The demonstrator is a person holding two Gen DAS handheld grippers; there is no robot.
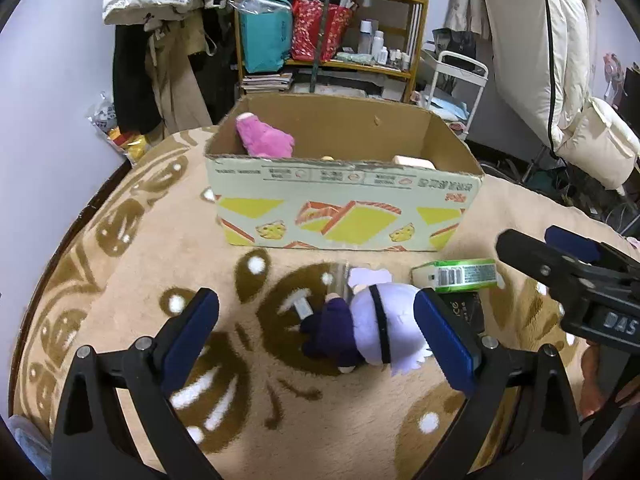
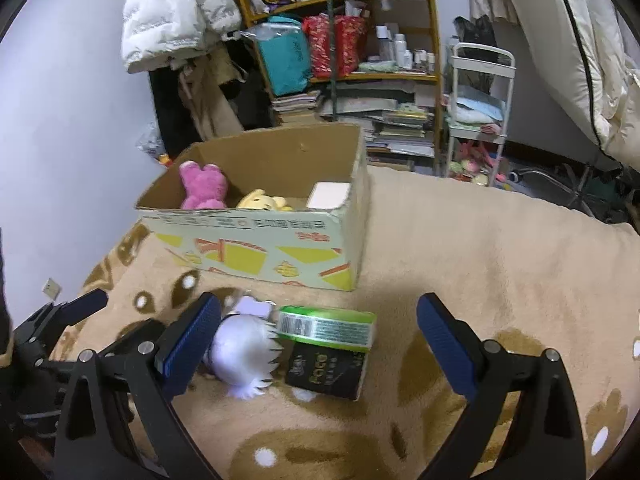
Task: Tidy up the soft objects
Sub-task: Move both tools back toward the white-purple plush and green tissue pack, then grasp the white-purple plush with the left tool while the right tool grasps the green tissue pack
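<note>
Left wrist view: your left gripper (image 1: 316,336), jaws released, straddled the plush doll (image 1: 372,330), lying left-right, nearer than your released right gripper (image 2: 318,346).

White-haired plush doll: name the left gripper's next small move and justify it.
Probably ease the left gripper down and close on the plush doll: its jaws are open, the doll lies between them on the blanket, still outside the cardboard box.
</note>
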